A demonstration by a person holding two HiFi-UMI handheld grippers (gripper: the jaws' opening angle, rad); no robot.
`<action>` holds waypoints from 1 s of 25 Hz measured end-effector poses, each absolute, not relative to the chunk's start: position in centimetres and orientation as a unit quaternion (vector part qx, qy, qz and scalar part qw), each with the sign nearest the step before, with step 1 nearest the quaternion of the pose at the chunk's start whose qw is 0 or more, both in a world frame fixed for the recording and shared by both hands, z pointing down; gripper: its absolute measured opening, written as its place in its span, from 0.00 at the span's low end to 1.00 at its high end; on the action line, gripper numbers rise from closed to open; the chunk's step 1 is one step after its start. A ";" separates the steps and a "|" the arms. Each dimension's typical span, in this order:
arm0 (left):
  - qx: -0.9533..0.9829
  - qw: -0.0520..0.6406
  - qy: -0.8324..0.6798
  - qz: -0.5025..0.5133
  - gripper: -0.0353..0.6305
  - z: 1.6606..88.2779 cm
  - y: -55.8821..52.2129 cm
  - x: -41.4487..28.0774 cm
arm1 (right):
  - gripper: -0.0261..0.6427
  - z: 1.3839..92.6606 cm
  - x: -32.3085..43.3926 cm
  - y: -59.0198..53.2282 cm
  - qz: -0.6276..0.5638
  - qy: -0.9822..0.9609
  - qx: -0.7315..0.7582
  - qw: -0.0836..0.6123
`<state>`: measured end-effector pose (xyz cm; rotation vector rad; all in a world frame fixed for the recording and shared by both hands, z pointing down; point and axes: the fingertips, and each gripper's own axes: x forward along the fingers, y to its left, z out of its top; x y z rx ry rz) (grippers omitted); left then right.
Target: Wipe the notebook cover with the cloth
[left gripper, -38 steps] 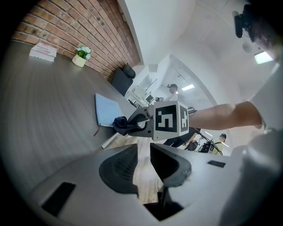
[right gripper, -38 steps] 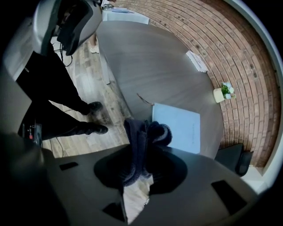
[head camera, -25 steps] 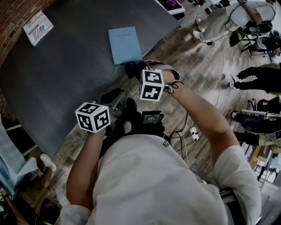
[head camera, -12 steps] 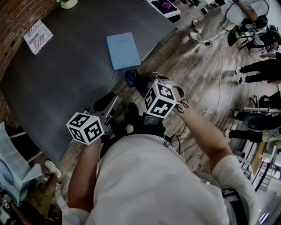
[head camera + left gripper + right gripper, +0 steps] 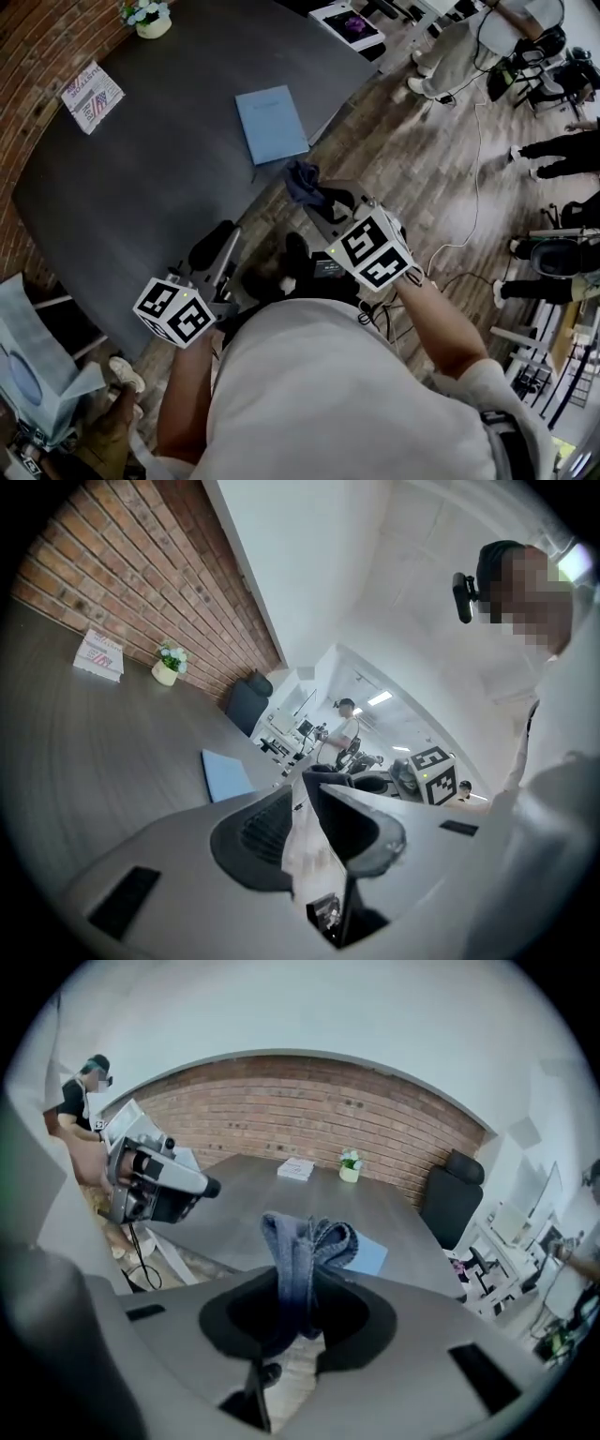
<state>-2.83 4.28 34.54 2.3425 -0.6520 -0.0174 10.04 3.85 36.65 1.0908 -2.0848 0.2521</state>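
A light blue notebook (image 5: pixel 271 124) lies flat near the edge of the dark grey table (image 5: pixel 141 178); it also shows in the gripper views, notebook (image 5: pixel 225 773) and notebook (image 5: pixel 377 1256). My right gripper (image 5: pixel 315 195) is shut on a dark blue cloth (image 5: pixel 301 179), whose folds stick up out of the jaws as cloth (image 5: pixel 306 1246). It hangs over the wooden floor, just short of the table edge and the notebook. My left gripper (image 5: pixel 214 247) is held low at the table edge, its jaws together with nothing between them (image 5: pixel 305 780).
A white booklet (image 5: pixel 92 96) and a small flower pot (image 5: pixel 150 19) sit at the far side of the table by the brick wall. A black office chair (image 5: pixel 450 1199) stands at the table's end. Cables (image 5: pixel 450 244) run over the floor, and people stand at the right.
Both grippers have drawn back toward my body and lower in the view. The cloth, still in the right jaws, is now farther from the notebook.
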 end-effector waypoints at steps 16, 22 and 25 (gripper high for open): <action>0.918 0.293 -0.264 -0.041 0.19 29.0 8.1 -5.7 | 0.19 29.9 10.4 7.7 0.174 -0.831 0.498 0.177; 0.916 0.288 -0.275 -0.045 0.19 27.2 10.0 -3.7 | 0.19 28.8 12.9 9.4 0.186 -0.832 0.497 0.160; 0.919 0.281 -0.274 -0.047 0.19 26.2 10.8 -1.8 | 0.19 28.2 14.6 10.2 0.184 -0.833 0.499 0.153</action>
